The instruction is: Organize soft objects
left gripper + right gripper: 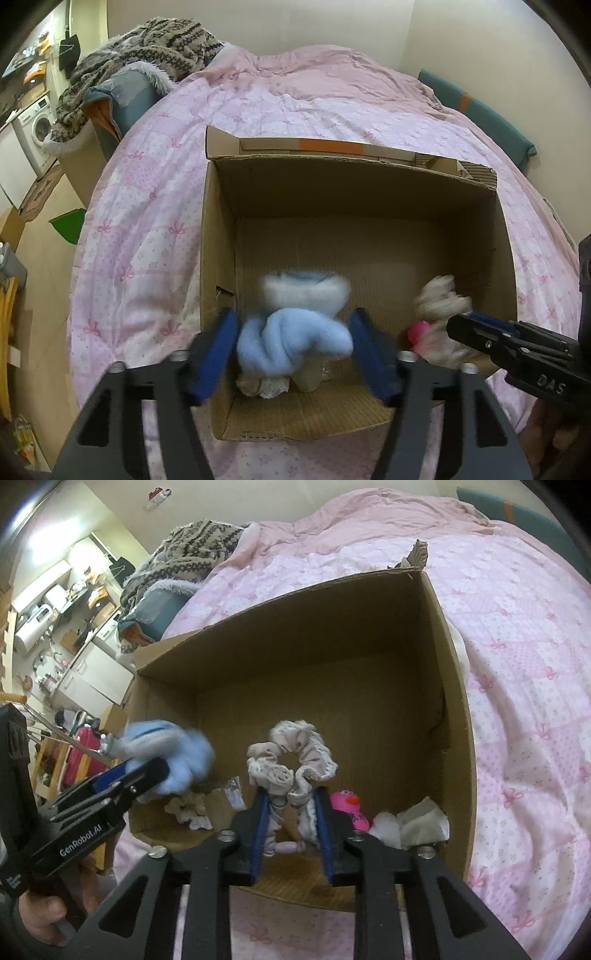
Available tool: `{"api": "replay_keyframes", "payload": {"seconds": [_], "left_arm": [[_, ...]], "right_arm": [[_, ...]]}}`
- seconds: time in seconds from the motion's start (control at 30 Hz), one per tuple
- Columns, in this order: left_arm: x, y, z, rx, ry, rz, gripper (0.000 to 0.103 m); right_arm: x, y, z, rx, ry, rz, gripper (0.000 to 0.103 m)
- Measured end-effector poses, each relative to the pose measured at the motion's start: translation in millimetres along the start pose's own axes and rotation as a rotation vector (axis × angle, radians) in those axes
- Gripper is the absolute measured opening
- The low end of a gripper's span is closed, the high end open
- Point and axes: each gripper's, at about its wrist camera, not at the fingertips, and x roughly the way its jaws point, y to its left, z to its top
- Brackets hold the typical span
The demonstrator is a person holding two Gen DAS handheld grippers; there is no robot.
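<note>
Big pink quilted bed (155,206) first, and on it the open cardboard box (354,192) — everything is happening over its near end. Left tongs (293,343) spread, the blue fluffy toy (291,332) blurred between them, apparently loose. Right tongs (290,812) parted around the beige scrunchie (291,753), which looks barely held, if at all. Risk — either soft piece could snag on a pad and tumble outside the box's near wall, beside the pink duck (349,806).

Black left gripper (293,345), blue pads, silver screws, black right gripper (290,812)
</note>
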Motion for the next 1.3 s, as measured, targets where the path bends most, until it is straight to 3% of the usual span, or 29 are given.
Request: {"api": "replay_keyframes", "payload": {"seconds": [0.07,0.27,0.47,0.53,0.63,0.77,0.87,1.17,1.3], "left_arm": [[-3,0,1,0.001,-0.007,-0.005,0.065],[-18,0,3,0.019,-0.065,0.033,0.065],[-42,7,6,-0.012,-0.152,0.070,0.065],[-49,10,6,-0.025,-0.164,0.065,0.072],[-65,14,6,-0.032,-0.187,0.062,0.076],[-87,15,8,-0.038,-0.204,0.073,0.093],[-103,19,5,-0.054,-0.208,0.046,0.096],[-134,24,-33,-0.048,-0.225,0.086,0.102],[-141,19,-53,-0.032,-0.222,0.035,0.102]], "right_arm": [[-6,0,0,-0.002,-0.029,-0.005,0.077],[-22,0,4,0.025,-0.105,0.020,0.078],[-41,11,2,-0.024,-0.177,-0.040,0.078],[-52,14,2,-0.033,-0.208,-0.058,0.082],[-69,18,2,-0.032,-0.252,-0.065,0.100],[-89,24,1,-0.041,-0.280,-0.065,0.101],[-102,29,-4,-0.055,-0.298,-0.079,0.103],[-126,41,-42,-0.079,-0.344,-0.122,0.103],[-128,44,-57,-0.098,-0.360,-0.151,0.103]]}}
